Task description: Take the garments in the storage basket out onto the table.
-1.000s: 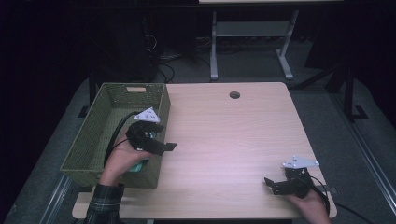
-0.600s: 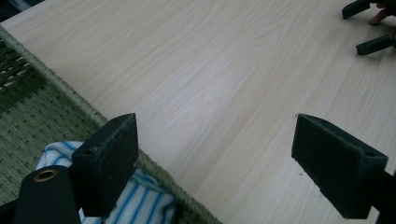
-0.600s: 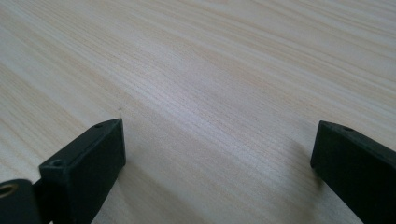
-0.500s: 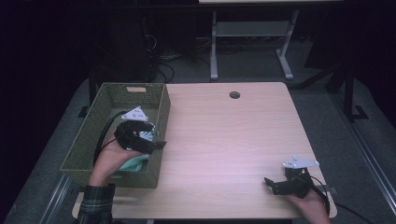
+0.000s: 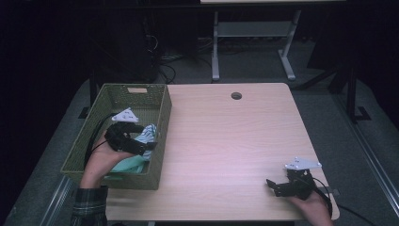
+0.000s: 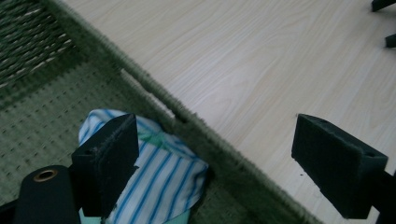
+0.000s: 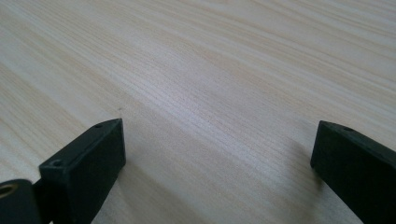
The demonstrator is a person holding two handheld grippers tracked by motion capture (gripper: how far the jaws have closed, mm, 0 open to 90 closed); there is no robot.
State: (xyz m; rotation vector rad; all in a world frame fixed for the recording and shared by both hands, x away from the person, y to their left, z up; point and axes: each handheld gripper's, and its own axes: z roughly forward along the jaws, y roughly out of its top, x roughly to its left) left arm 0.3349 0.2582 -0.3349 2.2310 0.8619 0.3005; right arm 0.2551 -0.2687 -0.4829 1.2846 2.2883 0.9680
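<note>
We see the left gripper [image 5: 141, 147] held over the near part of the green woven basket [image 5: 161, 141], its jaws spread wide and holding nothing; in the left gripper view one jaw hangs inside the basket and the other out over the tabletop [image 6: 243, 60], so that the basket's wall [image 6: 205, 135] runs between them; the blue-and-white striped cloth [image 6: 154, 177] lies on the basket floor just below and beside the inner jaw, pressed up against that wall, and we cannot tell whether the jaw touches it; in the high view the cloth [image 5: 147, 136] shows right under the left gripper, with a plain mint-green part [image 5: 131, 165] of it nearer the person's hand [image 5: 99, 159]; a black cable runs back from this gripper along the basket floor, and its grey three-cornered plate sits on the far side of it; the right gripper [image 5: 277, 186] rests low at the near right corner of the tabletop [image 5: 226, 141], well apart from the basket and the cloth; its jaws stand wide apart too, with bare pale wood [image 7: 210, 93] between and ahead of them and nothing in its grasp; the round cable hole [image 5: 236, 95] in the tabletop lies far ahead of both grippers.
</note>
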